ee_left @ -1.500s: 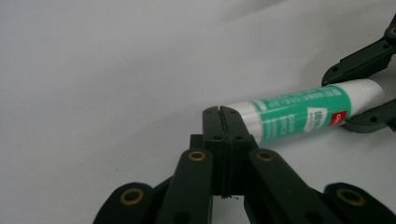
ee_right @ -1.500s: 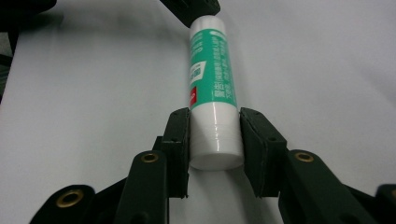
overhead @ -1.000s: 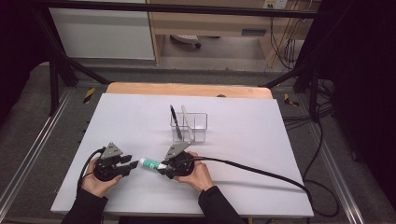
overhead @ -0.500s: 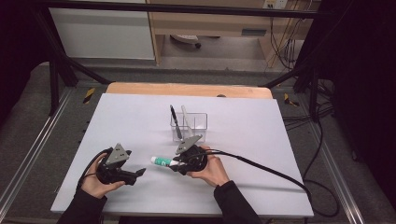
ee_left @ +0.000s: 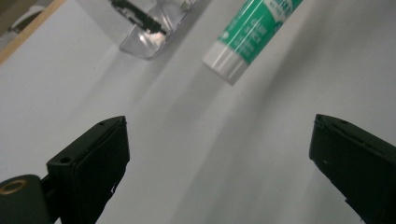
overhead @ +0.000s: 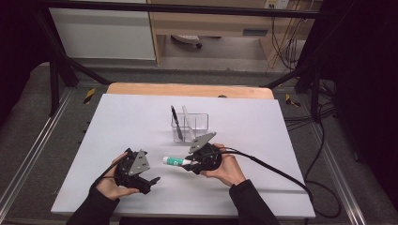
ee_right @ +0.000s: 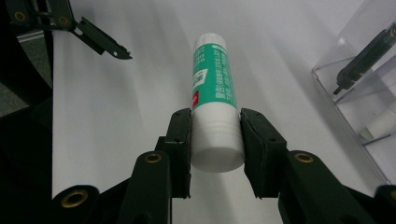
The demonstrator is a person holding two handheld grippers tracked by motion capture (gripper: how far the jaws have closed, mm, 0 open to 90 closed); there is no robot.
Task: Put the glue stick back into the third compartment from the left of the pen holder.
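A green and white glue stick hangs level just above the white table. My right gripper is shut on its white cap end, and in the right gripper view the pads press both sides of the glue stick. My left gripper sits to the left, apart from the stick. Its jaws have just been opening and now stand wide with nothing between them. In the left gripper view the left gripper spans bare table, with the glue stick beyond and above it.
A clear plastic holder stands at the table's middle, just behind the right hand, with a black pen and a white stick leaning in it. A cable trails right from the right gripper. A wooden edge runs along the far side.
The left gripper let go of the glue stick's end, opened wide and drew back to the left. The right gripper moved right and rose a little, carrying the stick.
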